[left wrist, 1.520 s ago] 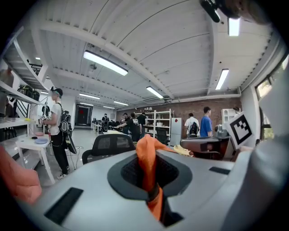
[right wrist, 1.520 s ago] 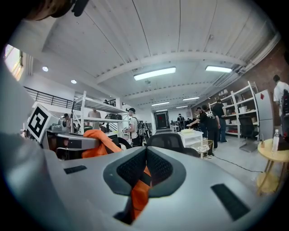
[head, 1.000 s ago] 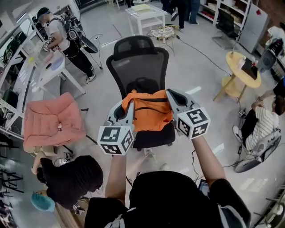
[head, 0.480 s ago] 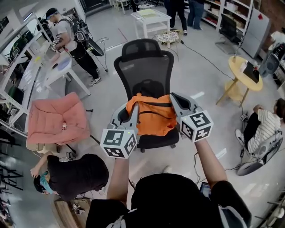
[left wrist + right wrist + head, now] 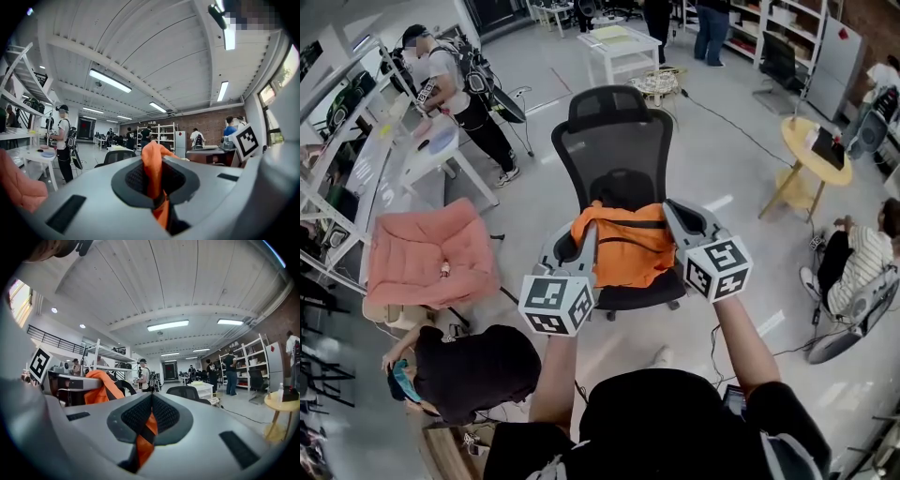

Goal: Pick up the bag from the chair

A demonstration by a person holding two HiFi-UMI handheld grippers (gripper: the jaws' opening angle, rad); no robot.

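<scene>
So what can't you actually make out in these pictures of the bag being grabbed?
Head view: whether the orange fabric bag rests on the black mesh office chair or hangs clear; the bag covers the seat.
Left gripper view: most of the bag; the grey body of the left gripper hides all but a pinched fold.
Right gripper view: likewise, behind the right gripper.
Head view: items on the round yellow table; too small.

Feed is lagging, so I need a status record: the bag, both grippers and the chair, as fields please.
bag: orange fabric bag with black straps, held between both grippers over the chair
left gripper: shut on the bag's orange fabric
right gripper: shut on the bag's fabric and strap
chair: black mesh office chair, under the bag
bag clear of seat: cannot tell
</scene>
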